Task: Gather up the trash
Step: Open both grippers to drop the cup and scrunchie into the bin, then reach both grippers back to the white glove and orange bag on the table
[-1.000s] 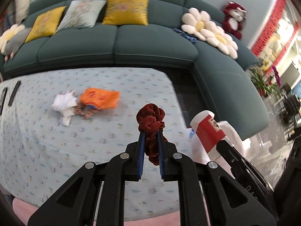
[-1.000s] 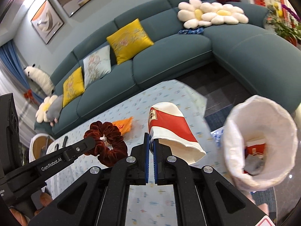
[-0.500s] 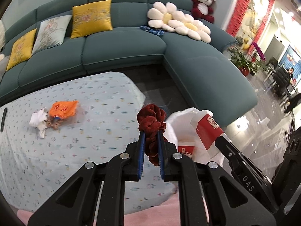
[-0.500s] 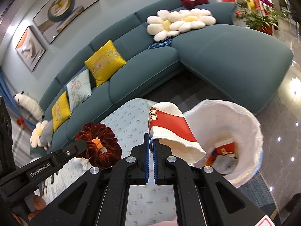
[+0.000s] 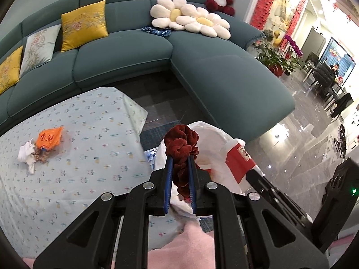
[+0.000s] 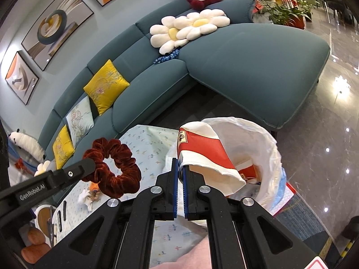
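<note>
The left gripper (image 5: 180, 157) was closed on a dark red velvet scrunchie (image 5: 181, 143), its blue-lined fingers (image 5: 168, 174) pressed narrow against the fabric on both sides. The scrunchie was held in the air, clear of the worktop (image 5: 89, 157), in front of the near rim of the white trash bag (image 5: 211, 134). In the right wrist view the same scrunchie (image 6: 112, 168) appeared to the left of the bag, beyond the worktop's cloth.

The right gripper (image 6: 180, 168) was clamped on a red-and-white paper cup (image 6: 202, 154), fingers (image 6: 175, 179) nearly together, pinching the cup's wall at its rim. The cup was tilted on its side, and its far end lay over the open mouth of the trash bag (image 6: 258, 139). Whether the cup touched the bag's rim could not be told. Inside the bag, red and pale scraps (image 6: 249, 172) were visible.

The bag stood on the floor just beside the right-hand corner of the worktop, between it and the teal sofa (image 5: 224, 78). The worktop carried a pale blue patterned cloth. On that cloth, well apart from the bag to its left, lay an orange wrapper (image 5: 49, 136), with a crumpled white tissue (image 5: 27, 157) just beside it and a small brownish scrap (image 5: 41, 155) between them.
</note>
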The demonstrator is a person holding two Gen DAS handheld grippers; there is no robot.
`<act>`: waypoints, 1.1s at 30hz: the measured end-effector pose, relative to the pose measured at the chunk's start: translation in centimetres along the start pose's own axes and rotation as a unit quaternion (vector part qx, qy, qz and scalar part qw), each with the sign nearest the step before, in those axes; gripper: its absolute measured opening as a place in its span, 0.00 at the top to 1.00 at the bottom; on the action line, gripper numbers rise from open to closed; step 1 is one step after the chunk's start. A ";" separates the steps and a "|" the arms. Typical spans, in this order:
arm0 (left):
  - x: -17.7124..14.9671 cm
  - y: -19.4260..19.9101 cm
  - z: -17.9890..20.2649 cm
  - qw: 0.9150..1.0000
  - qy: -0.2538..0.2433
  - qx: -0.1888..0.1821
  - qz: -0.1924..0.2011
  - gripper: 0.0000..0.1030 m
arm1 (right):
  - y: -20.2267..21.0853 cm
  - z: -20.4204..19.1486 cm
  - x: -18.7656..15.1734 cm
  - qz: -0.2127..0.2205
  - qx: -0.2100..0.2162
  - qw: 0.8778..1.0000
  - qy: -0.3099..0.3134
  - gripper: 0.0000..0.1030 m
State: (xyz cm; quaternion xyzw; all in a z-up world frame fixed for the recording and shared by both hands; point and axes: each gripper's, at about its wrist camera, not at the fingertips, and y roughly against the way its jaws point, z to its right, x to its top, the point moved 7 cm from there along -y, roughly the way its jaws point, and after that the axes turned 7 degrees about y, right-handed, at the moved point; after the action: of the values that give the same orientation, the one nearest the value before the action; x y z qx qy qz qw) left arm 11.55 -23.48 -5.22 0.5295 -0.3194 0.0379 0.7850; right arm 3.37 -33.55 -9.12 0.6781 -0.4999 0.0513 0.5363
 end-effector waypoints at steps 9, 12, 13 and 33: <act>0.2 -1.4 2.2 1.000 -0.007 -0.014 -0.005 0.82 | -0.5 1.9 0.1 -0.005 -0.013 1.000 -0.006 0.95; 0.5 -1.4 2.4 1.000 -0.008 0.000 0.010 0.60 | -0.8 2.2 0.1 -0.010 -0.026 1.000 -0.007 0.87; 0.5 -1.4 2.5 1.000 -0.009 -0.001 0.013 0.59 | -0.9 2.3 0.1 -0.012 -0.029 0.999 -0.005 0.87; 0.7 0.5 -1.4 0.999 0.028 0.007 0.020 0.59 | -0.6 -0.8 -0.1 -0.016 -0.039 0.998 0.036 0.73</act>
State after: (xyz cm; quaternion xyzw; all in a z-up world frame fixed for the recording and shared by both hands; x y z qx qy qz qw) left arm 12.52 -22.21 -4.79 0.5274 -0.3075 0.0702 0.7889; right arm 4.15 -32.93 -9.22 0.6620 -0.4710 0.0479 0.5810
